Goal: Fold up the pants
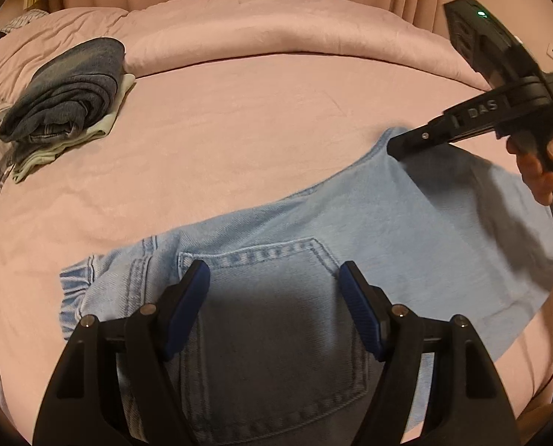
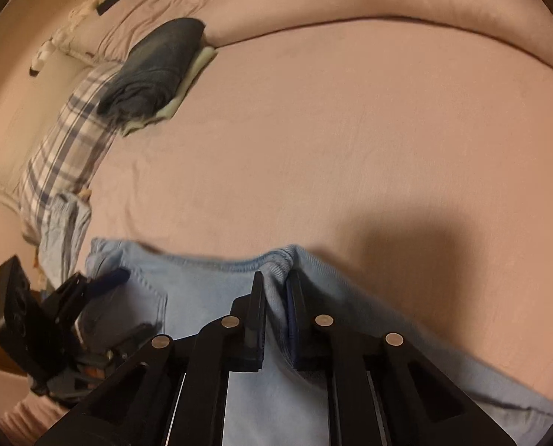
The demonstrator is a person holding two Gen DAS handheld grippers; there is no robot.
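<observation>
Light blue jeans (image 1: 313,230) lie on the pink bed, back pocket up. My left gripper (image 1: 274,271) is open and hovers just over the pocket, holding nothing. My right gripper (image 2: 276,282) is shut on a bunched hem edge of the jeans (image 2: 276,260). It also shows in the left wrist view (image 1: 395,146) at the far right corner of the fabric, lifting it. The left gripper shows in the right wrist view (image 2: 105,278) at the left end of the jeans (image 2: 209,297).
A stack of folded dark and pale clothes (image 1: 68,100) sits at the back left of the bed (image 1: 257,111). A plaid pillow (image 2: 68,148) lies left of it. A rolled pink duvet (image 1: 276,26) runs along the far side.
</observation>
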